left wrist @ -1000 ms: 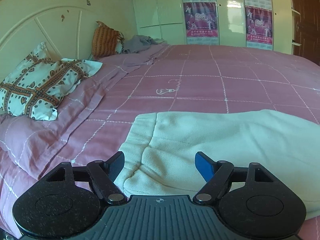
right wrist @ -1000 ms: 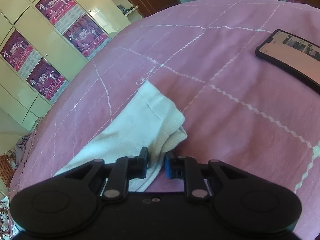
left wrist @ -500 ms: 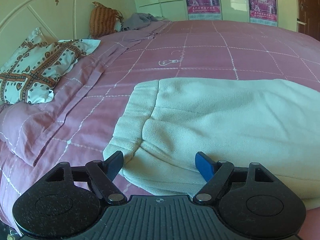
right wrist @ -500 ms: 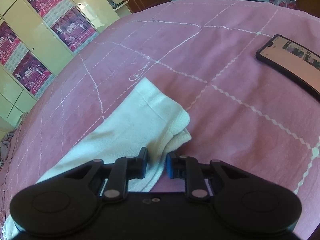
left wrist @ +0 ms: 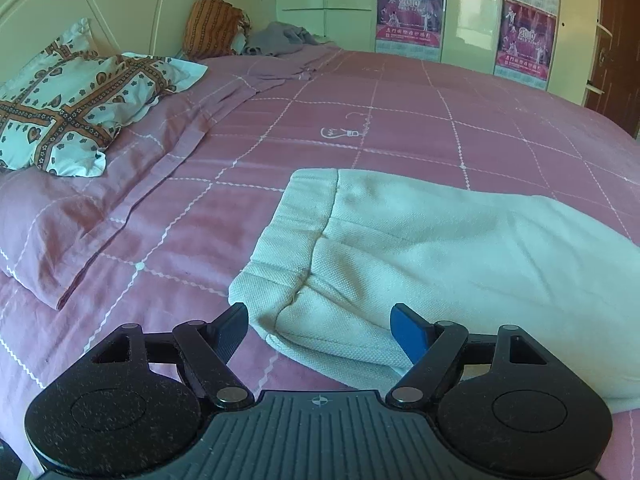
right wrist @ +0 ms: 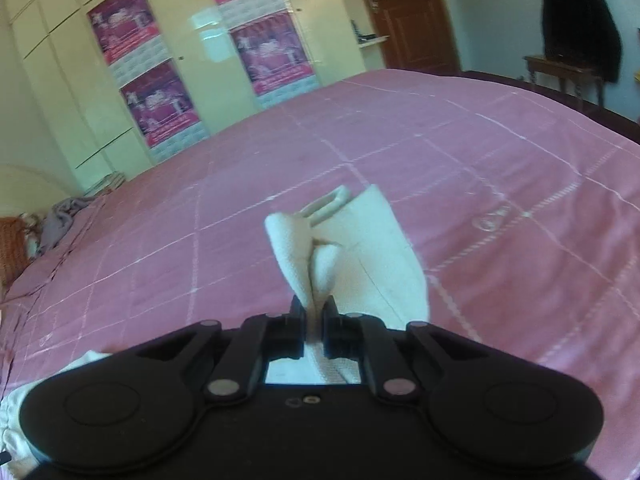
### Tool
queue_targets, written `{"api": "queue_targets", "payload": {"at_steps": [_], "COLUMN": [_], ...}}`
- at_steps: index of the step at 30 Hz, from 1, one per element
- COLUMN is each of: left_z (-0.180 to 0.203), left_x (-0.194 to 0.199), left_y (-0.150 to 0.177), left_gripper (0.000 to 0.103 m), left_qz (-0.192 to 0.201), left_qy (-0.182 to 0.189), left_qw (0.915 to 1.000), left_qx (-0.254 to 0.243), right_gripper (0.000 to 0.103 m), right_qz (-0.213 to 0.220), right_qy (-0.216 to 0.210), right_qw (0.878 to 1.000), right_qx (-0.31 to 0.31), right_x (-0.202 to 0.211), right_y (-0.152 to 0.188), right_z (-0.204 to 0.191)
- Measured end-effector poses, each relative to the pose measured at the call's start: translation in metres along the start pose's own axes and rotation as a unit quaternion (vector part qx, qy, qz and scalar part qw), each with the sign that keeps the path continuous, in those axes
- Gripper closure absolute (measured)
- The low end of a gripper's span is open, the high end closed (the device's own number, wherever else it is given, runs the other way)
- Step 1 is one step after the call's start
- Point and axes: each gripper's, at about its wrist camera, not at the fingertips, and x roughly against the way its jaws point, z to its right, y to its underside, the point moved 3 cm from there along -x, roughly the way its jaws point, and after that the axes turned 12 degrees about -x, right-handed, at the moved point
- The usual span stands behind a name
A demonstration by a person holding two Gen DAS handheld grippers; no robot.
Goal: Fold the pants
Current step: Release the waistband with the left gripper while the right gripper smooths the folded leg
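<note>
Cream white pants [left wrist: 420, 248] lie on the pink bedspread [left wrist: 360, 120]. In the left wrist view the waistband end is nearest, folded in layers. My left gripper [left wrist: 320, 330] is open and sits low at the near corner of the waistband, one finger on each side of it. In the right wrist view my right gripper [right wrist: 314, 320] is shut on the leg end of the pants [right wrist: 348, 248] and holds it lifted above the bedspread [right wrist: 500, 160]. The leg cuff hangs bunched from the jaws.
A patterned pillow [left wrist: 72, 112] lies at the left by the headboard, with an orange cushion [left wrist: 212, 24] and grey cloth [left wrist: 280, 40] behind. Wardrobe doors with posters [right wrist: 148, 76] stand past the bed. A wooden table [right wrist: 568, 72] stands at the far right.
My right gripper has lifted the leg end off the bed and swung up; the phone has left its view. The left gripper has drawn back slightly and stays open.
</note>
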Motion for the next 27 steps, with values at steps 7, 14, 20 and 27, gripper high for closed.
{"api": "queue_targets", "payload": {"at_steps": [7, 14, 20, 27], "left_z": [-0.01, -0.013, -0.011, -0.006], "left_x": [0.006, 0.014, 0.015, 0.021], "left_y": [0.009, 0.018, 0.028, 0.04], "left_gripper": [0.025, 0.025, 0.025, 0.025], "left_qz": [0.001, 0.006, 0.001, -0.005], "left_qy": [0.016, 0.019, 0.019, 0.024], "left_qw": [0.9999, 0.9998, 0.9998, 0.9997], "left_qx": [0.001, -0.009, -0.006, -0.005], "right_gripper": [0.095, 0.095, 0.09, 0.083], "right_qz": [-0.096, -0.117, -0.11, -0.108], "right_qy": [-0.088, -0.099, -0.096, -0.079], "right_qw": [0.982, 0.956, 0.952, 0.953], "right_qx": [0.134, 0.25, 0.271, 0.274], "right_x": [-0.042, -0.038, -0.03, -0.035], "right_y": [0.092, 0.182, 0.192, 0.212], "right_z": [-0.125, -0.159, -0.159, -0.169]}}
